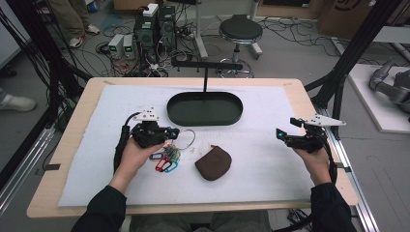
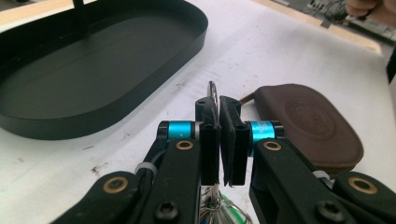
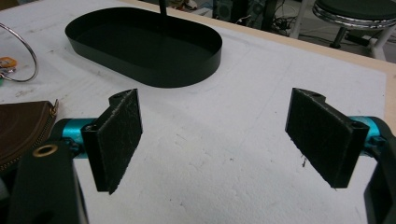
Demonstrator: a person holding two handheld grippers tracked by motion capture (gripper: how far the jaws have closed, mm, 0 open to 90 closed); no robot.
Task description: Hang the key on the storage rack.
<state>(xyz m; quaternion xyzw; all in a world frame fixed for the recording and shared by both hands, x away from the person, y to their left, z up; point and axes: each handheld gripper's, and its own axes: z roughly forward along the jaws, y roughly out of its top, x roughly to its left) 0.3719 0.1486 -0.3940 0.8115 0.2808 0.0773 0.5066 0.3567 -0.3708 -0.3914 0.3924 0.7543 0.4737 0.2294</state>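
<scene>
My left gripper (image 1: pixel 175 132) (image 2: pixel 218 107) is shut on a thin metal key ring (image 1: pixel 186 138) (image 2: pixel 212 90), lifted a little off the white mat. A bunch of coloured key tags (image 1: pixel 167 159) hangs from the ring under the hand. A brown zip pouch (image 1: pixel 213 163) (image 2: pixel 308 122) (image 3: pixel 21 126) lies flat on the mat just right of the bunch. My right gripper (image 1: pixel 282 133) (image 3: pixel 217 135) hovers open over bare mat at the right side, nothing between its pads. The ring's far loop (image 3: pixel 21 60) shows in the right gripper view.
A black oval tray (image 1: pixel 203 120) (image 2: pixel 116 119) (image 3: pixel 187 77) sits at the back middle of the mat, with a black T-shaped post (image 1: pixel 205 72) rising from it. The wooden table edge (image 1: pixel 300 96) borders the mat. A stool (image 1: pixel 240 31) and electronics stand on the floor beyond.
</scene>
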